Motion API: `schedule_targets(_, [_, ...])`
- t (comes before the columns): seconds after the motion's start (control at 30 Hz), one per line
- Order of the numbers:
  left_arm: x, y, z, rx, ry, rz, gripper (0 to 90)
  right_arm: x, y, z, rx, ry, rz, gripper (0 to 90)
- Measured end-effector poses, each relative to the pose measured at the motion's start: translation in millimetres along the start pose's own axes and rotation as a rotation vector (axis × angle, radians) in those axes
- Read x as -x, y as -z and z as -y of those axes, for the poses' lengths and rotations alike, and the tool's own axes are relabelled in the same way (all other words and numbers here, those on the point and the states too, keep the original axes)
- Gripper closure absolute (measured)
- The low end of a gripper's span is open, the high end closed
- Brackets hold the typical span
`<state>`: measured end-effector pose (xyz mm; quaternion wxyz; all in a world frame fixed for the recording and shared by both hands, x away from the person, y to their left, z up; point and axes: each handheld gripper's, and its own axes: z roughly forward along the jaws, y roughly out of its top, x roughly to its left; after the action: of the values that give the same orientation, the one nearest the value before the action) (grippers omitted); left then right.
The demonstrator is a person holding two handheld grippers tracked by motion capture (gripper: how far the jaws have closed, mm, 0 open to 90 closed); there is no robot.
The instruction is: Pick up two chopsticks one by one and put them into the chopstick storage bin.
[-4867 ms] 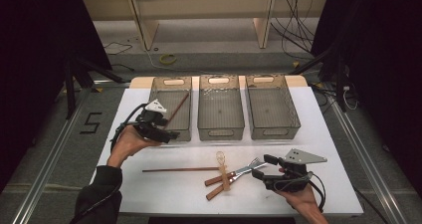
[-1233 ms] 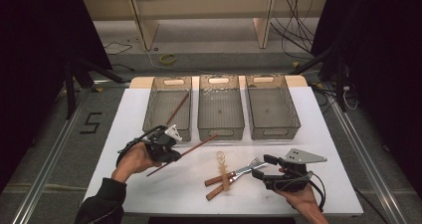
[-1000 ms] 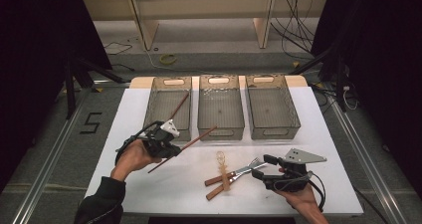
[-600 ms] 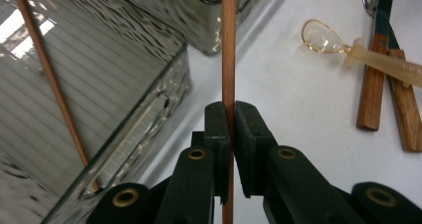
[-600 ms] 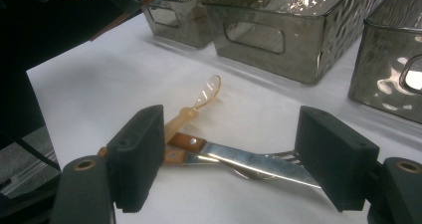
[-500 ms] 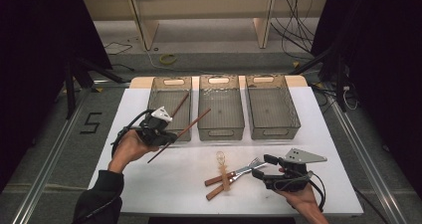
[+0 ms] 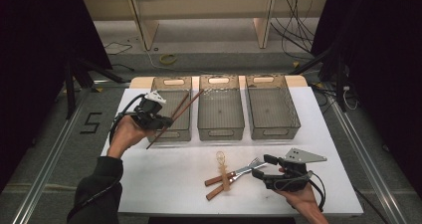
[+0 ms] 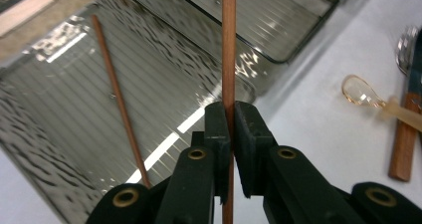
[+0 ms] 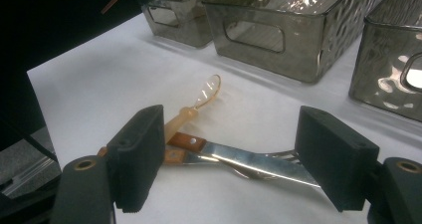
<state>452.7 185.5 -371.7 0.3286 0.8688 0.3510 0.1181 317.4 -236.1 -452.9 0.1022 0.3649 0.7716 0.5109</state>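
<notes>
Cutlery sits nearest the camera: the right gripper point(image 7: 260, 167) rests low on the white table point(image 7: 164, 184), jaws spread wide with nothing pinched between them. Just ahead of those open jaws lie a wooden-handled fork point(image 9: 278, 159) and knife point(image 9: 249, 164), crossed over each other, with a clear amber plastic spoon point(image 9: 201, 100) lying across the handles and pointing away from the jaws. Moving further out and across to the other side, the left gripper point(image 7: 161, 120) is up off the table in the person's left hand point(image 7: 127, 134), jaws clamped tight on a wooden chopstick point(image 8: 229, 50). That chopstick runs straight out past the fingertips, slanting up over the left bin point(image 7: 169, 115). Below it, inside that same bin, a second chopstick point(image 8: 117, 97) lies along the ribbed floor. Beyond the left gripper's reach, the middle bin point(image 7: 220, 129) and the right bin point(image 7: 271, 129) stand side by side in one row at the far edge.
</notes>
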Motion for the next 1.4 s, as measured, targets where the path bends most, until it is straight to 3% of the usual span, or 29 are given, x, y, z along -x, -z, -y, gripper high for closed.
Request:
schedule_targets(0.27, [-17.1,3.8,-12.0,0.035,0.044,-0.064,84.5,0.1,-0.2,0.0,-0.001,-0.002,-0.002,28.8])
schedule_targets(0.53, [-32.2,1.8,-21.8,0.054,0.081,-0.100,84.4,0.1,-0.8,0.1,-0.002,-0.003,-0.005,28.8])
schedule_targets(1.1, [-59.4,-13.0,-27.2,0.078,0.152,-0.153,84.4,0.3,-0.5,0.2,0.000,0.000,-0.009,28.8])
schedule_targets(1.4, [-66.1,-19.8,-21.8,0.094,0.183,-0.153,84.4,0.0,-1.1,0.2,-0.003,-0.001,-0.010,28.8])
